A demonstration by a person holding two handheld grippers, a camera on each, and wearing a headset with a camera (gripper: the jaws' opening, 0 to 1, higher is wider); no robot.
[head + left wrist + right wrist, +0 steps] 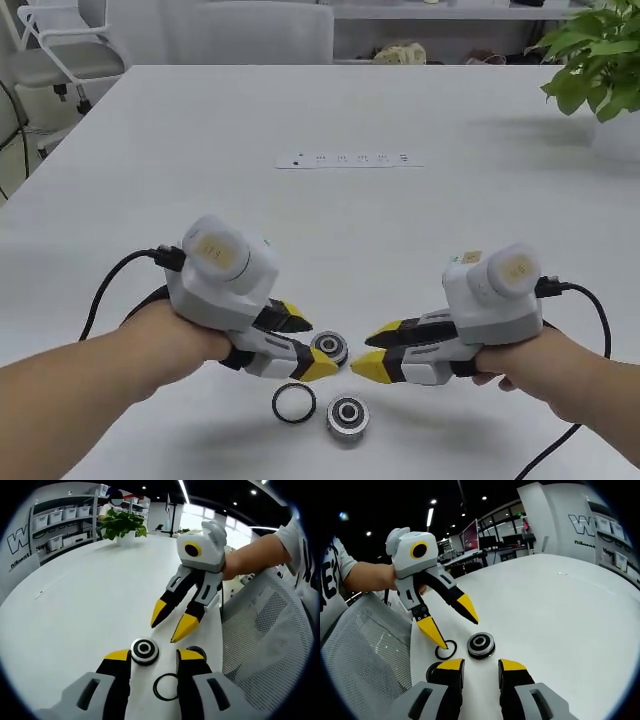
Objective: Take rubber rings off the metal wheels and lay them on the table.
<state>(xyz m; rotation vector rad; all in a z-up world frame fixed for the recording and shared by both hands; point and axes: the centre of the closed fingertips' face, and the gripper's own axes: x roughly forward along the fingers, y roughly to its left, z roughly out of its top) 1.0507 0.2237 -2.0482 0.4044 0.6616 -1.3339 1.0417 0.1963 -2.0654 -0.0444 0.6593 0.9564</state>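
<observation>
Wheels (347,413) lie flat, holes upward, near the bench's (350,230) front edge.
Left gripper (318,347) and right gripper (363,350) gape empty (thin black rubber ring (294,403) lies alongside).

We look down from the head at the white table (400,230), with the left gripper (318,348) and the right gripper (365,352) close below us. Our left gripper view sits low by the table top and faces across at the right gripper (170,630). Our right gripper view sits just as low and faces back at the left gripper (457,631). All three views share the metal wheel (330,347) between them.
</observation>
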